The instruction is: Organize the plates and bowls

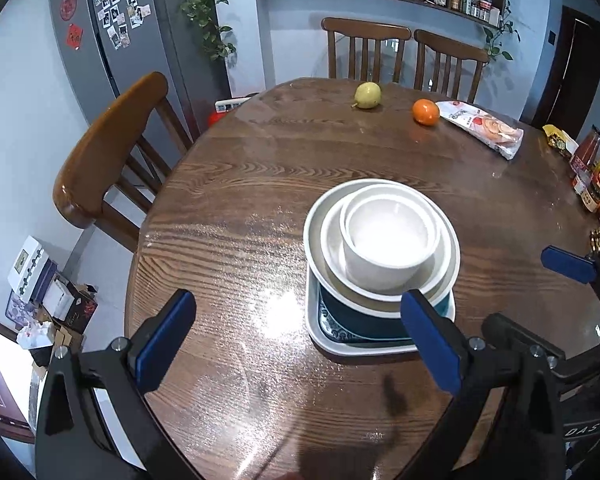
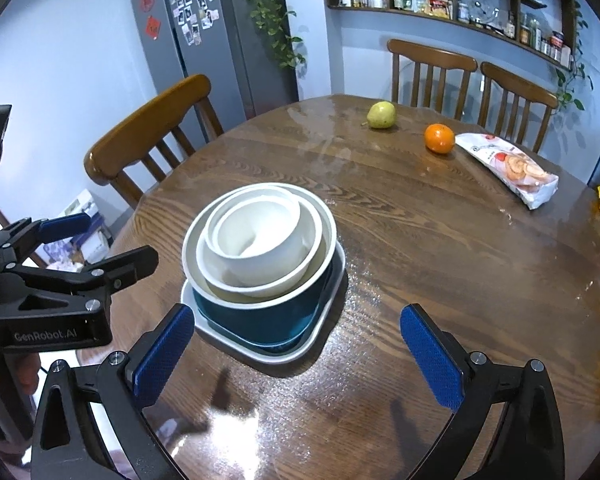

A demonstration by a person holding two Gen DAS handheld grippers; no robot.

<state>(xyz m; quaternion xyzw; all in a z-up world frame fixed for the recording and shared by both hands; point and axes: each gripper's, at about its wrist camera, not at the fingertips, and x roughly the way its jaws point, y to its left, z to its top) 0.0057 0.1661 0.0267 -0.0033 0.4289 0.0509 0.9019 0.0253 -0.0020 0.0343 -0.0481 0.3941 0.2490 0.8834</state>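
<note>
- From the left wrist camera, we see the left gripper (image 1: 298, 342) with its blue pads spread wide apart and nothing between them; it hangs over the near edge of the round wooden table (image 1: 236, 216).
- Just beyond its right pad stands the stack of dishes: a small white bowl (image 1: 388, 240) nested in a wider white bowl (image 1: 332, 256), which sits in a teal bowl (image 1: 364, 320), all on a white square plate (image 1: 320, 336).
- At the right edge of this view, we make out one blue pad of the right gripper (image 1: 566, 264), apart from the stack.
- Farther back on the table lie a pear (image 1: 367, 95), an orange (image 1: 425, 111) and a snack bag (image 1: 482, 128); jars and bottles (image 1: 596, 176) crowd the right rim.
- From the right wrist camera, we see the right gripper (image 2: 298, 354) with its jaws fully apart and empty, its left pad just beside the near left corner of the plate (image 2: 268, 354), not touching it.
- The stack stands left of centre here, with the small bowl (image 2: 260, 236) tilted inside the wider one (image 2: 236, 280) and the teal bowl (image 2: 260, 316) below them.
- The left gripper (image 2: 100, 240) shows at the left edge of this view, held in a hand (image 2: 20, 376), jaws apart, near the stack but clear of it.
- The pear (image 2: 381, 115), orange (image 2: 439, 138) and snack bag (image 2: 508, 164) lie across the far side, well apart from the dishes.
</note>
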